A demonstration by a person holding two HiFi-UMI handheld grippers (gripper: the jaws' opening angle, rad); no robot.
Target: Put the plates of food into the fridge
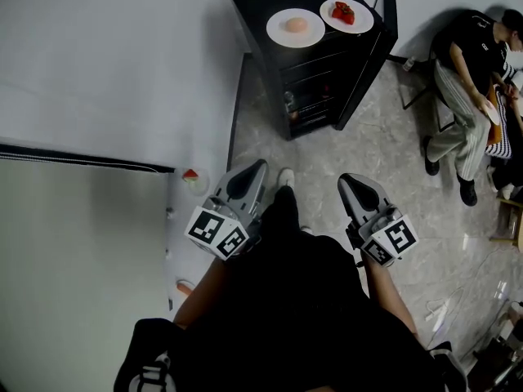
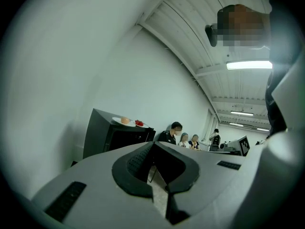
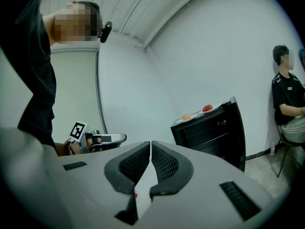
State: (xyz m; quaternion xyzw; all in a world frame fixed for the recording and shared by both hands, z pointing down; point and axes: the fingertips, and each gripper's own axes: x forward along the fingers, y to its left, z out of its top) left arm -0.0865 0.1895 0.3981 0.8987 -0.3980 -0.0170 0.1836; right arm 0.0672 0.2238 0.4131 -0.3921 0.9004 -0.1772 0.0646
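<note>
My left tongs (image 1: 258, 167) and right tongs (image 1: 346, 179) are both pinched closed, with nothing in them. The orange-food plate (image 1: 279, 36) and red-food plate (image 1: 363, 23) sit on top of the black fridge (image 1: 323, 80), by the white wall (image 1: 122, 55). The floor (image 1: 392, 153) is gray stone.

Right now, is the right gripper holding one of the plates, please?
No, the right gripper shows its jaws closed together with nothing between them in its own view.

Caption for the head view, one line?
Shut and empty, left gripper and right gripper sit short of a black fridge topped with two plates of food.
</note>
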